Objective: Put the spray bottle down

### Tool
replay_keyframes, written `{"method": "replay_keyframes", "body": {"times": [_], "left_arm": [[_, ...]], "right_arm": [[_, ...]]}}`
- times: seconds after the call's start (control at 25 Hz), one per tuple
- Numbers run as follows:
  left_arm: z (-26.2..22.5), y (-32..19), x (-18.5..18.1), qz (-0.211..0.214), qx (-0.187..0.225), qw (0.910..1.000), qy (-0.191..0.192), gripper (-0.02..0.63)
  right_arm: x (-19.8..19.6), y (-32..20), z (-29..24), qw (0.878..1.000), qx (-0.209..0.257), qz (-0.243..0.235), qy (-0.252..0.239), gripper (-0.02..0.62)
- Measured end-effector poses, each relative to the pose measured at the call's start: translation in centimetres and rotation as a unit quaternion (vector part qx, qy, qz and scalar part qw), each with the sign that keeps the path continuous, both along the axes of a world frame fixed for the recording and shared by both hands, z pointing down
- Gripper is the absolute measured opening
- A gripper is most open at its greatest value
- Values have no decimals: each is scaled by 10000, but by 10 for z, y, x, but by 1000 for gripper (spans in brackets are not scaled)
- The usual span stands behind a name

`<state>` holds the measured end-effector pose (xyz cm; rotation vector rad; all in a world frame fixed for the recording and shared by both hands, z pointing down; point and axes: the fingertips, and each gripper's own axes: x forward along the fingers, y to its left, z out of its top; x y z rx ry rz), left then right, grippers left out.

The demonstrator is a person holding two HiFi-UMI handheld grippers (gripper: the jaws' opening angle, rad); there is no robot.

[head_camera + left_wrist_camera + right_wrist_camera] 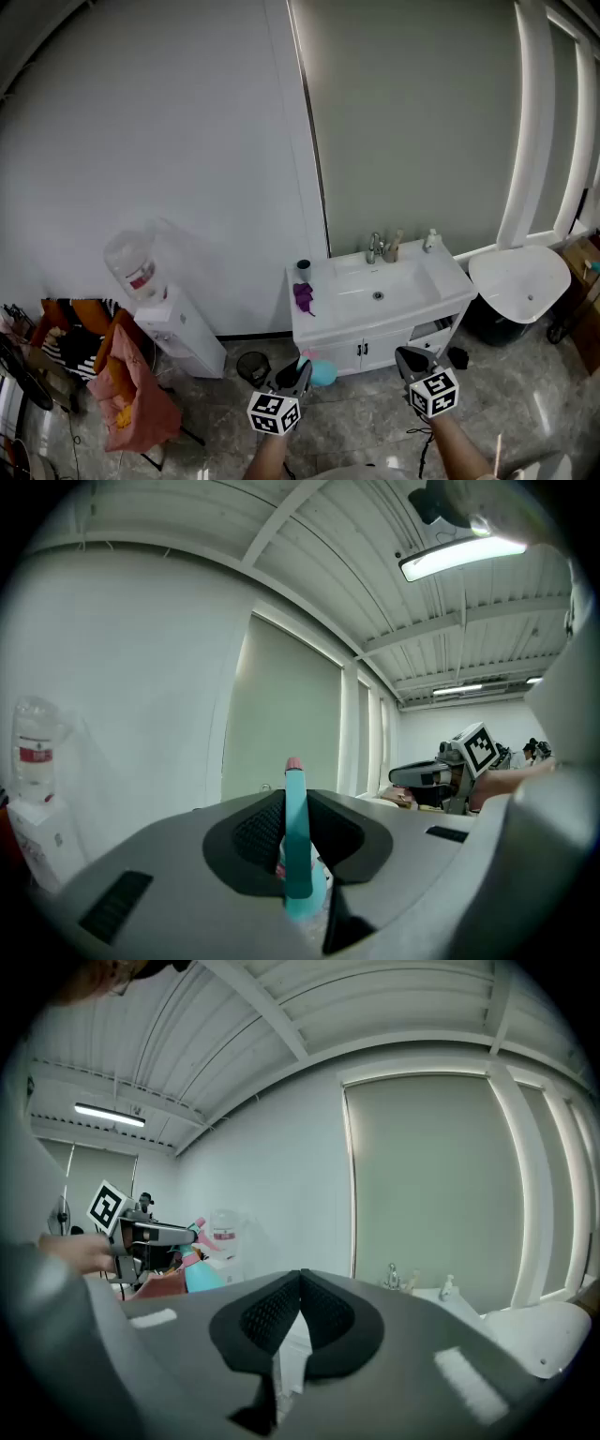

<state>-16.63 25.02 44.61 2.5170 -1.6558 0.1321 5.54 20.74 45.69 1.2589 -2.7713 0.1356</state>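
Left gripper [293, 376] has its jaws pinched narrow on the teal spray bottle [296, 850], holding it in the air in front of the sink cabinet [366, 349]. Right gripper [298, 1324] is closed with nothing in it. The bottle isn't set down yet, so the whole job's left.

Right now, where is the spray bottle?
Head view, lower centre: the spray bottle is clamped in the left gripper, held in front of the white sink cabinet, just right of the small black bin.
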Motion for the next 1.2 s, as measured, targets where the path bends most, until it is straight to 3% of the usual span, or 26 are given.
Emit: {"method": "replay_keyframes", "body": {"times": [0.68,1.2], "left_arm": [[5,5,17,1,-66,10000,6,67],[19,0,49,-212,-169,9996,28,67]], "right_arm": [[14,-1,9,9999,-86,35,-104,11],[47,-12,28,9996,-200,-182,18,11]]}}
